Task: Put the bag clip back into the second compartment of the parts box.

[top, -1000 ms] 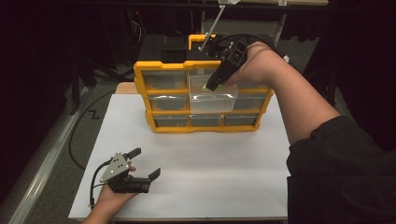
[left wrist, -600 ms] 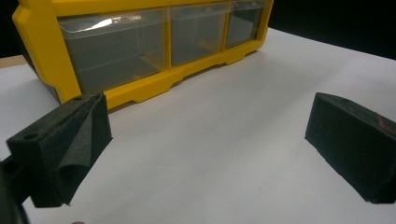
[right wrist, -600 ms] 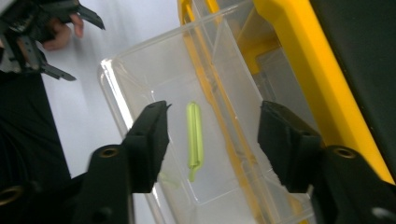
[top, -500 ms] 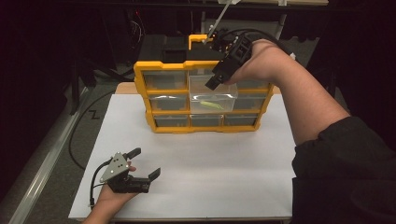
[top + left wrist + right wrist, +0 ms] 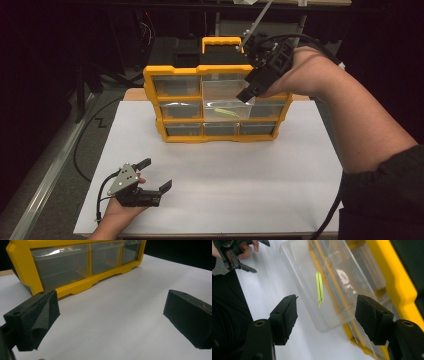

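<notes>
Drawer pulled out of the organiser, green strip lying inside.

At the left, the left gripper (image 5: 150, 176) is rested on the white sheet (image 5: 225, 165) well clear of the organiser (image 5: 175, 136), jaws spread wide and empty, probably kept out of the way. In the middle, the clear drawer (image 5: 226, 107) of the middle row is drawn out toward the person, so that the green strip (image 5: 319, 288) on its floor can be reached. At the right, the right gripper (image 5: 325, 312) is held above the drawer, jaws apart with nothing between them, apparently lined up to go in for the strip.
</notes>
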A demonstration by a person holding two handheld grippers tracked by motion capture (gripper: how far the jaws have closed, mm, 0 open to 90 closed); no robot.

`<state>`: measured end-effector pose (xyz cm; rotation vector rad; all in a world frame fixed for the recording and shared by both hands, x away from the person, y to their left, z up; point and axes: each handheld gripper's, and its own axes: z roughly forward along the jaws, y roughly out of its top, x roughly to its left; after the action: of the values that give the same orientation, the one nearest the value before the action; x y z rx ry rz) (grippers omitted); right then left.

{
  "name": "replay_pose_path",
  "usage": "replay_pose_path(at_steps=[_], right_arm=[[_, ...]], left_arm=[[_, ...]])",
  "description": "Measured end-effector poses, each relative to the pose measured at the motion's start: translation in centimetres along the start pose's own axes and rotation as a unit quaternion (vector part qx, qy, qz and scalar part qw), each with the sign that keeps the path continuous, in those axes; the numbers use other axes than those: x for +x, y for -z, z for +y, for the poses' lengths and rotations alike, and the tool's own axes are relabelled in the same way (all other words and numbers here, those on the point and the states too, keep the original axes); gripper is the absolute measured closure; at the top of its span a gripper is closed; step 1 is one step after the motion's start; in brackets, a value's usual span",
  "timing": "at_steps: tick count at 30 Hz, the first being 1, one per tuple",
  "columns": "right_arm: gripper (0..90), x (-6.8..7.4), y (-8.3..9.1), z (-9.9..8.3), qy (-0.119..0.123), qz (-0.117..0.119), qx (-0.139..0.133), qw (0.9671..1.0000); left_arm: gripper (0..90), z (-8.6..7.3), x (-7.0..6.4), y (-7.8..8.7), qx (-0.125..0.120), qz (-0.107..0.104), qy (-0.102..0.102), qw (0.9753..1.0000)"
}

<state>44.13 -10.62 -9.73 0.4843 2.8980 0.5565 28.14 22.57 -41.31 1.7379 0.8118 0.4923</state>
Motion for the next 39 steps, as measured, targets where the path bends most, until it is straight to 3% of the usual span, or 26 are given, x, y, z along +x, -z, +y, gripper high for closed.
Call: replay_pose_path(at_steps=[12,22,29,39], right_arm=[[27.8,0.9,0.5,-5.1,-0.022,-0.009,0.006,0.9997],[15.3,1.5,-1.7,-10.3,-0.052,-0.010,0.013,0.9985],[0.0,2.0,-5.5,-13.0,-0.070,-0.010,0.034,0.9969],[0.0,3.1,-13.3,-16.3,-0.080,0.004,0.065,0.9946]], left_arm=[[1.6,0.0,0.1,0.0,0.002,0.005,0.001,1.0000],[1.4,0.0,0.1,0.0,0.004,0.008,0.004,1.0000],[1.3,0.0,0.1,0.0,0.001,0.009,0.006,0.9999],[1.1,0.0,0.2,0.0,0.004,0.012,0.006,0.9999]])
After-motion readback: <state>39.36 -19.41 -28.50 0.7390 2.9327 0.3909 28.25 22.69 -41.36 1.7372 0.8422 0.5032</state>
